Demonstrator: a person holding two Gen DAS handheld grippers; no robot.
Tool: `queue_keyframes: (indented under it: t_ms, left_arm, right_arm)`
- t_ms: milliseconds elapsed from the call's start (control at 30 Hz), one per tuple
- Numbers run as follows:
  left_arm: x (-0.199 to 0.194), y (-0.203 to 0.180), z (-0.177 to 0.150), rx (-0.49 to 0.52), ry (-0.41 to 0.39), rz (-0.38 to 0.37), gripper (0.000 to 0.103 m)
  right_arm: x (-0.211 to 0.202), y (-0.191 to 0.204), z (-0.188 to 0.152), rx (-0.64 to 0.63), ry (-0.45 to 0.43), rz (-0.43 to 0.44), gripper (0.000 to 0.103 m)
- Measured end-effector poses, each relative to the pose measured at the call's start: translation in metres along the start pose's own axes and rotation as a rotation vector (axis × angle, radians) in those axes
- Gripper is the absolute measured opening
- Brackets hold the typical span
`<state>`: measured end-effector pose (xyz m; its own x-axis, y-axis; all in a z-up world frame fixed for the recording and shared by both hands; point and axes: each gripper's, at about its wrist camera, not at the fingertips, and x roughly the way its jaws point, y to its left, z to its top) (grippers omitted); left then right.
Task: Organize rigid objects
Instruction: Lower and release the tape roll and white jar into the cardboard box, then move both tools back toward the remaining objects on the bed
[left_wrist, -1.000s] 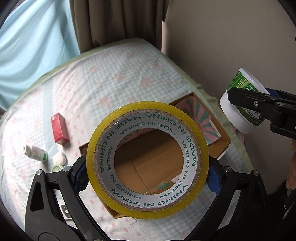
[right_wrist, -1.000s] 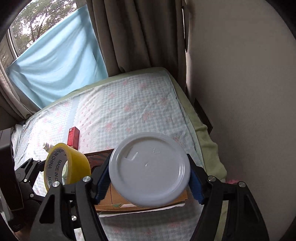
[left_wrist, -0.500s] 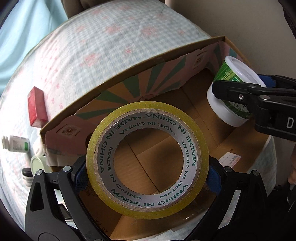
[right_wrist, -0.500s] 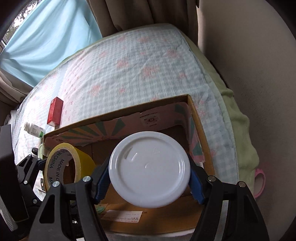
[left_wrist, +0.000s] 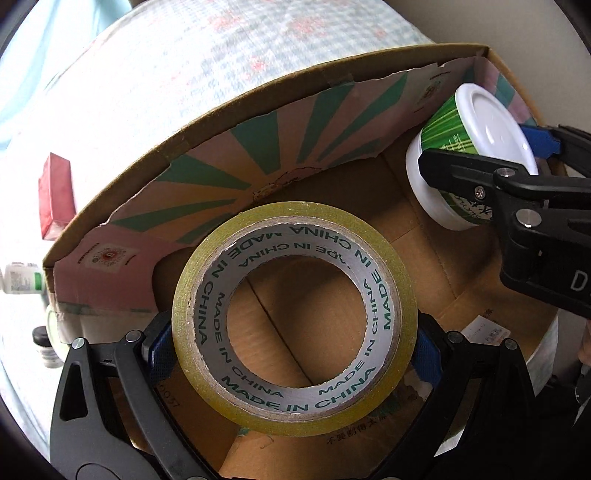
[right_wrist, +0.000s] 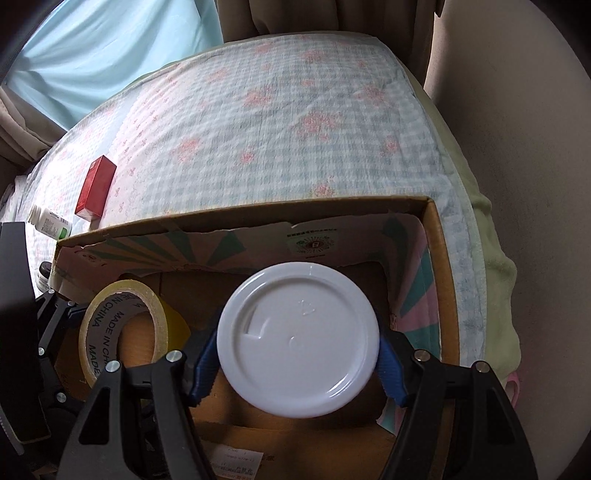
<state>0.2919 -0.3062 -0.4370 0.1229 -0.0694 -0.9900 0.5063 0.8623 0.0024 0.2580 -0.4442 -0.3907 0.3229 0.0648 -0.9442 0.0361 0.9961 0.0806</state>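
A tape roll (left_wrist: 295, 317) is gripped by the left tool (left_wrist: 293, 350), a tub (right_wrist: 299, 339) by the right tool (right_wrist: 295, 363), over a box (right_wrist: 441, 280).

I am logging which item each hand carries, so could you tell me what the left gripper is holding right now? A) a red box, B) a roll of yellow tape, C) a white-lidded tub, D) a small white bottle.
B: the left gripper is shut on the roll of yellow tape, above the cardboard box; the right gripper holds the white-lidded tub.
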Motion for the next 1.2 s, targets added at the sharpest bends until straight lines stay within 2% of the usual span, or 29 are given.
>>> queue_keyframes:
  t_ms: [33,100,133,433,633,833,1000,1200]
  left_arm:
    - [-0.001,0.000,-0.001,-0.006,0.002,-0.004,0.098]
    - [-0.004,0.000,-0.003,-0.016,0.000,-0.005,0.103]
    - [-0.004,0.003,-0.004,-0.018,-0.002,-0.001,0.103]
    - [-0.019,0.009,-0.008,-0.040,-0.020,-0.007,0.103]
    - [-0.040,0.022,-0.024,-0.050,-0.034,-0.013,0.103]
    - [-0.064,0.030,-0.034,-0.060,-0.072,-0.018,0.103]
    - [-0.102,0.033,-0.052,-0.055,-0.118,-0.026,0.103]
    - [-0.171,0.041,-0.074,-0.026,-0.204,-0.007,0.103]
  right_arm:
    - [-0.003,0.000,0.001,0.004,-0.029,0.001,0.068]
    - [-0.014,-0.001,0.005,0.013,-0.114,-0.013,0.097]
    - [-0.019,-0.002,0.005,0.002,-0.145,-0.009,0.103]
    - [-0.032,-0.006,-0.001,0.011,-0.170,-0.009,0.103]
    - [-0.044,-0.009,-0.006,0.064,-0.178,-0.008,0.103]
    - [-0.063,-0.004,-0.010,0.047,-0.184,-0.014,0.103]
    - [-0.091,0.001,-0.017,0.056,-0.191,-0.020,0.103]
    - [-0.145,0.014,-0.030,0.073,-0.230,-0.027,0.103]
